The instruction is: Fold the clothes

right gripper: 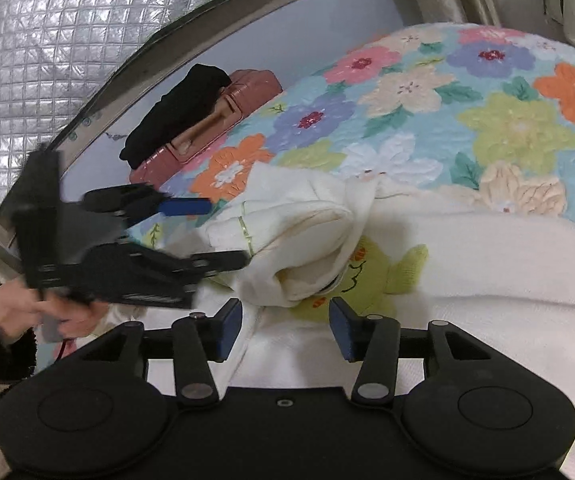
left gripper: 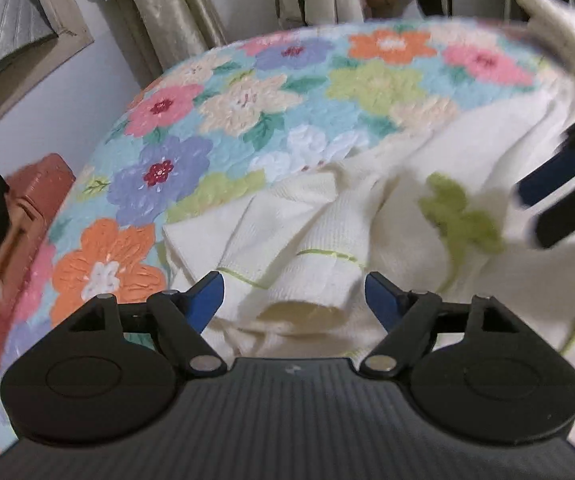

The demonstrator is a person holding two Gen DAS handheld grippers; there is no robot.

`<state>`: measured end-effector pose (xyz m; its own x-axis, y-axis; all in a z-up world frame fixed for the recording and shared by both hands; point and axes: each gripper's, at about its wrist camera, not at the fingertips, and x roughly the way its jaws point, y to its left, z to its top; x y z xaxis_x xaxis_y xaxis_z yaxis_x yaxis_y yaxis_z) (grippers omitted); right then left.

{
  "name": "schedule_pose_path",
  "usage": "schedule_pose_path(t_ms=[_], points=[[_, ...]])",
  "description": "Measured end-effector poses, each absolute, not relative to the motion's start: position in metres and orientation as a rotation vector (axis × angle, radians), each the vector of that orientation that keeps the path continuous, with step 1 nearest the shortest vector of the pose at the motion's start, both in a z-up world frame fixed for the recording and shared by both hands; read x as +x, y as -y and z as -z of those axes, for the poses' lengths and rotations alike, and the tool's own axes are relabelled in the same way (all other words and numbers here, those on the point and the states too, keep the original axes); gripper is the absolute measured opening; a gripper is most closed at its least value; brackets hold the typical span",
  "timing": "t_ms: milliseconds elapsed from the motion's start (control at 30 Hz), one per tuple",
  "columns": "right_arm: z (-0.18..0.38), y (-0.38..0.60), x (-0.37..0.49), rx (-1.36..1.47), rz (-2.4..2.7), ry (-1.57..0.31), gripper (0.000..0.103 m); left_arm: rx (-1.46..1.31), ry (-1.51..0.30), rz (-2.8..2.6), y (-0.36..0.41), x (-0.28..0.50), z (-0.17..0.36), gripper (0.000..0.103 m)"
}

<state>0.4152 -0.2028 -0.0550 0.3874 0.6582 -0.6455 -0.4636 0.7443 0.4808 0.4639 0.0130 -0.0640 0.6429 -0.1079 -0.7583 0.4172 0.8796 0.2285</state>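
A cream sweater point(left gripper: 427, 184) with a green knitted figure point(right gripper: 367, 276) lies rumpled on the floral quilt point(left gripper: 247, 92); its sleeve point(left gripper: 295, 248), trimmed with a thin green stripe, is folded in over the body; the left gripper point(left gripper: 293, 294) stands wide open with the sleeve cuff between its blue pads point(left gripper: 207, 296), gripping nothing; the right gripper point(right gripper: 285, 330) is likewise open just above the sweater, empty; a pink suitcase point(right gripper: 223, 120) sits beside the bed
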Motion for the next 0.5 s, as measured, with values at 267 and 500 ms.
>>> schedule_pose_path(t_ms=[267,500], points=[[0.077,0.202,0.409,0.361,-0.594,-1.036,0.054,0.246,-0.818,0.257,-0.034,0.453,0.051,0.005],[0.067,0.205,0.386,0.477,-0.644,-1.085,0.055,0.256,-0.533,0.084,-0.044,0.352,-0.025,0.005]])
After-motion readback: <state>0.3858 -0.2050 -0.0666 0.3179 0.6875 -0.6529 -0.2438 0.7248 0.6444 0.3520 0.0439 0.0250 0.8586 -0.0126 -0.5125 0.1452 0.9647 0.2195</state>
